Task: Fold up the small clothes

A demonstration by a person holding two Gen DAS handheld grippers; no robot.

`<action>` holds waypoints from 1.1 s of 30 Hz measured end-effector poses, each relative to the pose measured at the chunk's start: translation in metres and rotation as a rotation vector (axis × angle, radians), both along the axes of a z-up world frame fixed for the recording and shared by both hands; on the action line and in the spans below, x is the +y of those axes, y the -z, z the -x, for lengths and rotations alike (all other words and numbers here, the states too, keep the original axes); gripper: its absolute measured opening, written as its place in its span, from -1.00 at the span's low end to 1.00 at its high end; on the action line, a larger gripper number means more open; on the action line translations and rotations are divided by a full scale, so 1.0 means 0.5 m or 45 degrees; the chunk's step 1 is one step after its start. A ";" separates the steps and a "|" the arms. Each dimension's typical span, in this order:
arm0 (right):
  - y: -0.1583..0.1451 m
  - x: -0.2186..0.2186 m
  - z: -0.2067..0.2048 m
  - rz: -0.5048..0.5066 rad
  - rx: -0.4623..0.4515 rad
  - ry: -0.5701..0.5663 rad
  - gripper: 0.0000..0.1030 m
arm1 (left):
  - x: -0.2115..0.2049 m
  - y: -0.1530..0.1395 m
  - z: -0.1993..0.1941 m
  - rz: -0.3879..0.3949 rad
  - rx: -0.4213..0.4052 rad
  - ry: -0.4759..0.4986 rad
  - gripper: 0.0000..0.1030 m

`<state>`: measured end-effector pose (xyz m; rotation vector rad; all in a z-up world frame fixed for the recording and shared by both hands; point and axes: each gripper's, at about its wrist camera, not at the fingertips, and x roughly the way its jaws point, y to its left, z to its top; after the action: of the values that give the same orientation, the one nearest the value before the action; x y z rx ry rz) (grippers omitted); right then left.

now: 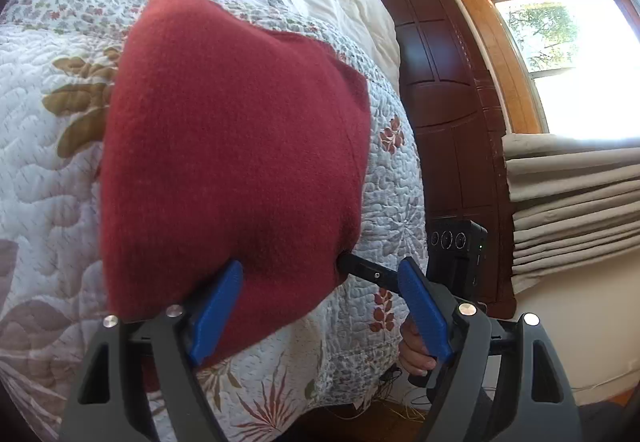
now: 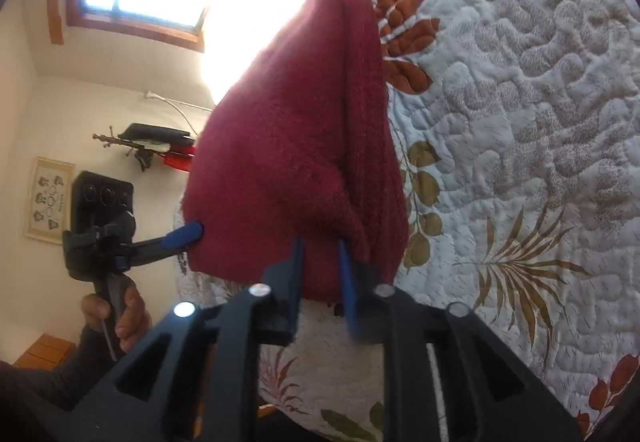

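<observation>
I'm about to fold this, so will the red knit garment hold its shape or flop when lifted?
Likely floppy: the red knit garment sags and creases from the right hand-held gripper. Probably not slippery, since its surface looks fuzzy. It seems light, hanging from two corner pinches.

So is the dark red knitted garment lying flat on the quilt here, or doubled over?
Doubled over and lifted: the dark red knitted garment hangs in layers from the right gripper, above the floral quilt.
</observation>
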<state>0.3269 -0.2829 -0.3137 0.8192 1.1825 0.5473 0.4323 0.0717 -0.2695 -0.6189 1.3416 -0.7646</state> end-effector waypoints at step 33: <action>0.091 0.009 -0.345 -0.392 0.112 -0.203 0.60 | 0.051 0.163 -0.049 0.158 0.244 0.016 0.80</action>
<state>0.4995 -0.2782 -0.3591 1.0238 1.2691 0.8467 0.4570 0.0974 -0.3512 -0.7989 1.4821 -0.8187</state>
